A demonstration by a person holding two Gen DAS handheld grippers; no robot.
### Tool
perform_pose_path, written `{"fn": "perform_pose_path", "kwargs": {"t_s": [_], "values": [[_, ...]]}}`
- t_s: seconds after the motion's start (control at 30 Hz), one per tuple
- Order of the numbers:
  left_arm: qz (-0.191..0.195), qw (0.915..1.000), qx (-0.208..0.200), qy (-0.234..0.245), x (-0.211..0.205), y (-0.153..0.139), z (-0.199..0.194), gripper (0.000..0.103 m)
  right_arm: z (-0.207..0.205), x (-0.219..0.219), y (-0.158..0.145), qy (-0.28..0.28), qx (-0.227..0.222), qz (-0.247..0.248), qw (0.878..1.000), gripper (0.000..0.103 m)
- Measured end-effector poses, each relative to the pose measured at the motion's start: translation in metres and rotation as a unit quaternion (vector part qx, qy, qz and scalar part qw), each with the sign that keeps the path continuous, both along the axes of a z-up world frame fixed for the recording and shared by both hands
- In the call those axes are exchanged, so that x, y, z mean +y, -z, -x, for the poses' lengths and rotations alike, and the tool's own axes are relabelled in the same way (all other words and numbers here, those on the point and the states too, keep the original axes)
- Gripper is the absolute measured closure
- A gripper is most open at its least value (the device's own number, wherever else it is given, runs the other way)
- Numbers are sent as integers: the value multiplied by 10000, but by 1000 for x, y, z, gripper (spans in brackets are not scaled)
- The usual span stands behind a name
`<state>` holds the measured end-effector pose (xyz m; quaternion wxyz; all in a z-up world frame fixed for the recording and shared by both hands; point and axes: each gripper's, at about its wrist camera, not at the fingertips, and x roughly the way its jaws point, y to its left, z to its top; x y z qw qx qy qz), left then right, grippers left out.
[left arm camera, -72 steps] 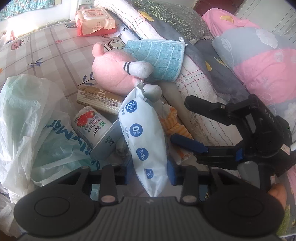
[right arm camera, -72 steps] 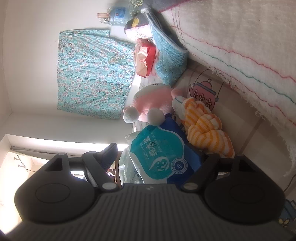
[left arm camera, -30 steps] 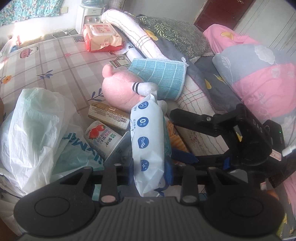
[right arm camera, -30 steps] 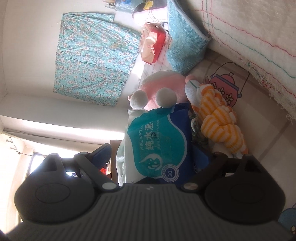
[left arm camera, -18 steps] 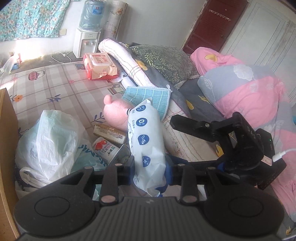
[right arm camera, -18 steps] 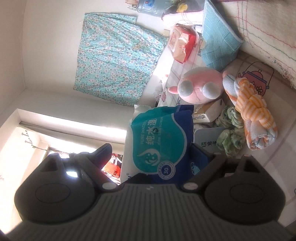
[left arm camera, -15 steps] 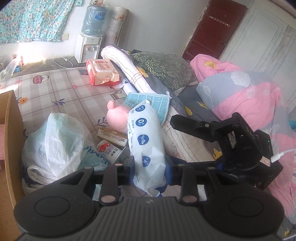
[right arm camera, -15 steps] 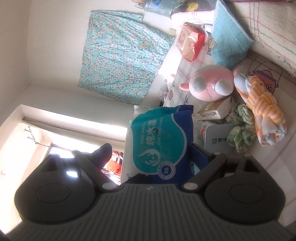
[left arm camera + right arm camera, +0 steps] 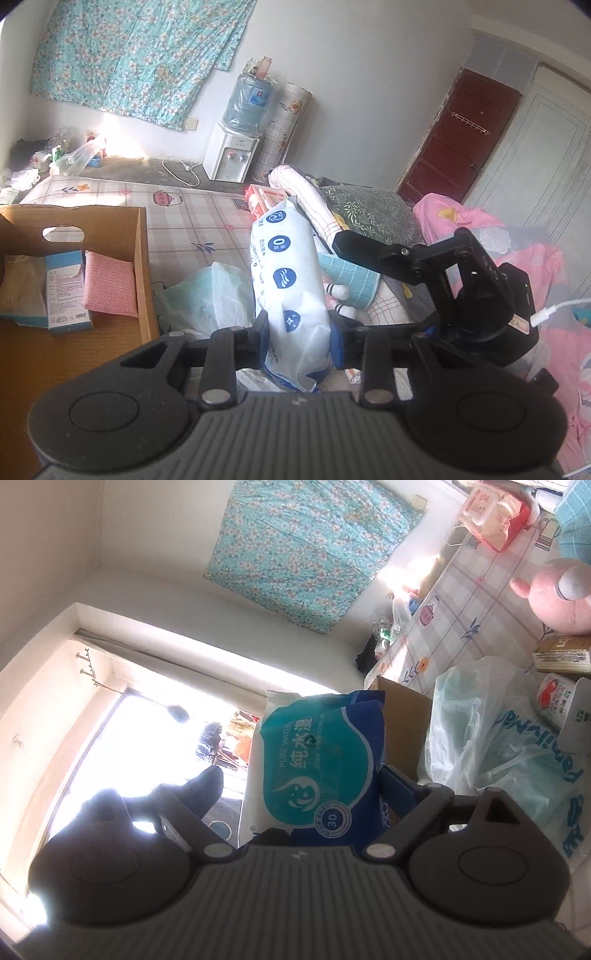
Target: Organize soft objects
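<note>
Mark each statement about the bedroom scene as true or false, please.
1. The left tongs grip a wet-wipe pack. True.
2. The cardboard box is empty. False: a pink pad and a blue-white carton lie in it.
3. A water dispenser stands by the far wall. True.
4. The wall cloth is plain red. False: it is turquoise with flowers.

White wipes pack (image 9: 291, 280) with blue round icons between my jaws; teal floral curtain (image 9: 129, 55); brown cardboard box (image 9: 142, 258); pink plush (image 9: 557, 598); dark red door (image 9: 458, 136).
</note>
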<state>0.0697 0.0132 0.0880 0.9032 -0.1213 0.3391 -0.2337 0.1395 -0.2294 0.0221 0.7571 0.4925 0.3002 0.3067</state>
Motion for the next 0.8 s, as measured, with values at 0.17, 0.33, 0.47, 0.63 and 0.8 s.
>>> {"fn": "perform_pose_path", "kwargs": {"t_s": [0.17,0.33,0.47,0.63,0.8], "values": [[188,9984,12,-530,47,2,7,71,-18,59,-12,-548,-28,267,9981,11],[411,9951,145,-884,85,12,4,71,-33,102,-14,-859,79,522,9949,11],[669,9916,285,-1070,111,23,-7,71,-44,133,-18,-1003,69,875,9911,12],[1253,9811,940,-1141,148,55,-34,70,-56,156,-20,-1006,-46,1626,9815,13],[709,9696,1933,-1321,154,107,-66,62,-53,145,-21,-805,-212,1820,9798,14]]}}
